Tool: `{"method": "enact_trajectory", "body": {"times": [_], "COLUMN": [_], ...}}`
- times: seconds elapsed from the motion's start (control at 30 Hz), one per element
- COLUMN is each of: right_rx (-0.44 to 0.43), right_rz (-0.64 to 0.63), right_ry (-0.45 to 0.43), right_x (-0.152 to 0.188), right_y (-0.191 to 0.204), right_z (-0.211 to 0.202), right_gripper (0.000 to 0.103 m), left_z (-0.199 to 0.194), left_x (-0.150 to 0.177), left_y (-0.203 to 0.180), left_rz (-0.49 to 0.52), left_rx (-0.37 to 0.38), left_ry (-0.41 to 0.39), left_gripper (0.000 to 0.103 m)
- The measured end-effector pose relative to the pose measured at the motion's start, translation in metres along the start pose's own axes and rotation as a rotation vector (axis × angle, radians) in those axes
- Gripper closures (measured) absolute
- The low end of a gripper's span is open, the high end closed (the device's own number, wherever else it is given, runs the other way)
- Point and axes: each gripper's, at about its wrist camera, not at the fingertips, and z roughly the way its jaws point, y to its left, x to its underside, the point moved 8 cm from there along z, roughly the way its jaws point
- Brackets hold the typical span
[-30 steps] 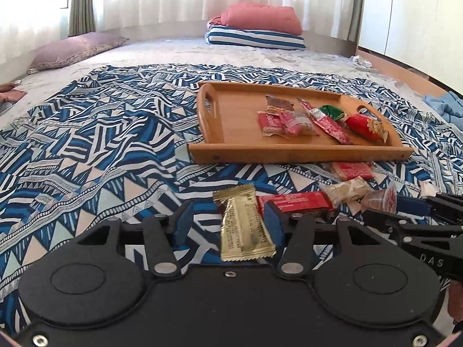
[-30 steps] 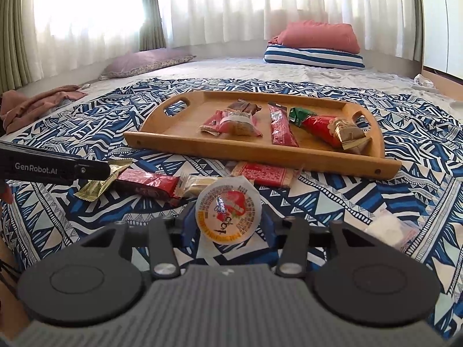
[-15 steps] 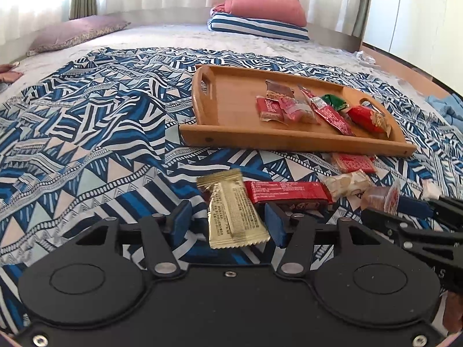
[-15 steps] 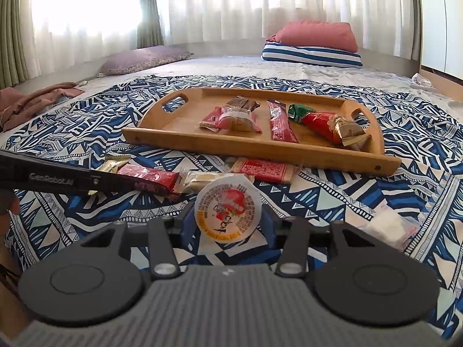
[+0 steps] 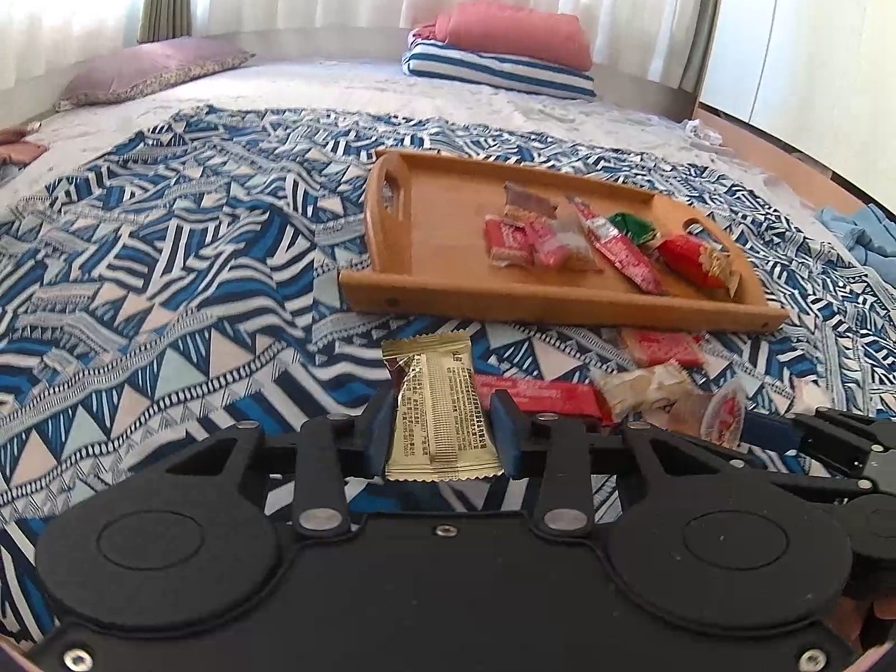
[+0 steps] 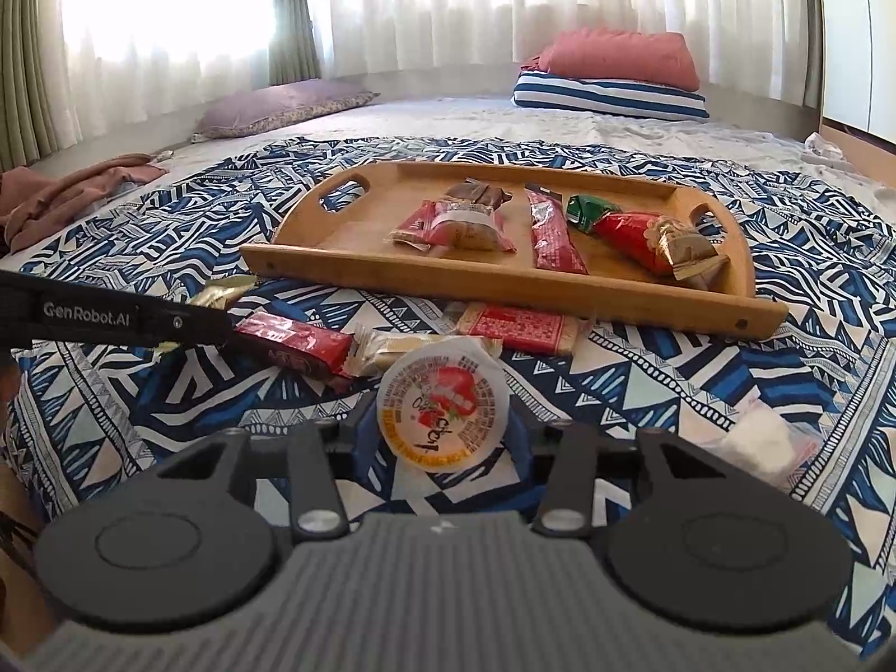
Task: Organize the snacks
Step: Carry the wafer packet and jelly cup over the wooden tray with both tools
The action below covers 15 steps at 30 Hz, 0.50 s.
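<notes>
My left gripper [image 5: 442, 437] is shut on a gold snack packet [image 5: 439, 409] and holds it above the patterned blanket, short of the wooden tray [image 5: 560, 302]. My right gripper [image 6: 442, 437] is shut on a round jelly cup [image 6: 442, 409] with a strawberry lid, also in front of the tray [image 6: 504, 291]. The tray holds several wrapped snacks [image 6: 459, 224]. A red bar [image 6: 291, 341], a pale packet [image 6: 386, 350] and a red flat packet [image 6: 521, 327] lie on the blanket before the tray. The left gripper shows in the right wrist view [image 6: 218, 325].
A white clear packet [image 6: 756, 442] lies on the blanket at the right. Folded red and striped bedding [image 6: 610, 78] and a purple pillow [image 6: 280, 109] lie at the back. Brown clothing [image 6: 73, 190] lies at the left. Blue cloth [image 5: 862, 229] lies at the far right.
Both grippers have lifted a little and moved toward the tray with their snacks held. The left gripper's jaws have closed tighter on the gold packet.
</notes>
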Motion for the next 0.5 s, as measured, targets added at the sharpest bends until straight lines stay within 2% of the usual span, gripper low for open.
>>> {"method": "enact_trajectory", "body": {"times": [0.23, 0.5], "right_rx": [0.03, 0.089], "right_rz": [0.045, 0.103], "right_ry": [-0.012, -0.043], "right_x": [-0.017, -0.044], "right_y": [-0.01, -0.036], "right_z": [-0.01, -0.015], "right_gripper": [0.053, 0.053], "left_z": [-0.011, -0.003], "left_x": [-0.023, -0.05], "left_y": [-0.016, -0.033], "left_rz": [0.033, 0.056], "left_rx": [0.01, 0.024], "left_ry": [-0.021, -0.022], "left_gripper": [0.069, 0.069]}}
